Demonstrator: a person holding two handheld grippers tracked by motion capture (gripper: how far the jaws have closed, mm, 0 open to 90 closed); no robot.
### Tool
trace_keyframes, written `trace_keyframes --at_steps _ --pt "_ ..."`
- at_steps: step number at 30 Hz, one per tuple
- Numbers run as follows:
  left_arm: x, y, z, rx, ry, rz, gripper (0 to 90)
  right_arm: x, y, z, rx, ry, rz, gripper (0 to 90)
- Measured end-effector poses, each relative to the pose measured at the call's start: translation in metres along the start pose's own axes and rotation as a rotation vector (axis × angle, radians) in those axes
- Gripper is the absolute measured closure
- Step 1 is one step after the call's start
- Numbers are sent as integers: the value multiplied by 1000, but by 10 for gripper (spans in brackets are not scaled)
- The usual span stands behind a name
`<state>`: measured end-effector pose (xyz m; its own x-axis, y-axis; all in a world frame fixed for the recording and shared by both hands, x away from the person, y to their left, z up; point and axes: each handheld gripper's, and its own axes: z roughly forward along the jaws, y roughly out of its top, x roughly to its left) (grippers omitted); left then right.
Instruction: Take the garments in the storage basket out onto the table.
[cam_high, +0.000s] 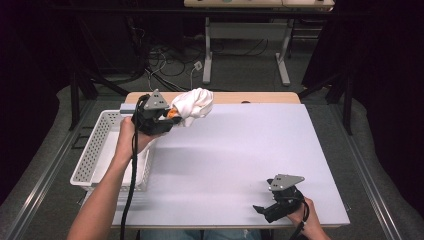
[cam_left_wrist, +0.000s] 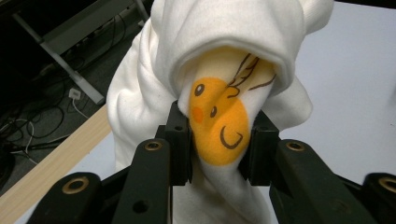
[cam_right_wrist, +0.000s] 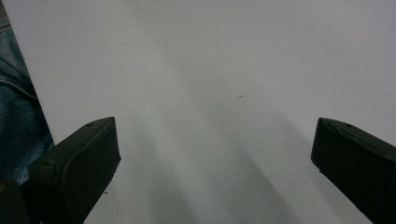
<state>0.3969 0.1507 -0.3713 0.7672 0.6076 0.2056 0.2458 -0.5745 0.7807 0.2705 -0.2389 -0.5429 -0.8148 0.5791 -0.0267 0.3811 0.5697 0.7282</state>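
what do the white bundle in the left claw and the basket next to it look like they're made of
White bundle: soft knit or fleece fabric, matte, going by its folds and fuzzy surface; it carries an orange printed face where the left claw pinches it. Basket: likely moulded white plastic, with rigid walls perforated by regular holes and a faint sheen.

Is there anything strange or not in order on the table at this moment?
Nothing looks spilled or damaged. The left claw holds a bunched white garment with an orange print, lifted beside the white basket. The right claw is open near the table's front edge.
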Motion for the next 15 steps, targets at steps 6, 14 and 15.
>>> trace_keyframes --at_steps 6,14,15 --pt "-2 11 2 -8 -6 12 685 0 0 0 4 -1 1 8" --pt "-4 26 6 -21 -20 39 685 0 0 -1 -1 1 2 8" --pt "-4 26 6 -21 -20 39 685 0 0 -1 -1 1 1 8"
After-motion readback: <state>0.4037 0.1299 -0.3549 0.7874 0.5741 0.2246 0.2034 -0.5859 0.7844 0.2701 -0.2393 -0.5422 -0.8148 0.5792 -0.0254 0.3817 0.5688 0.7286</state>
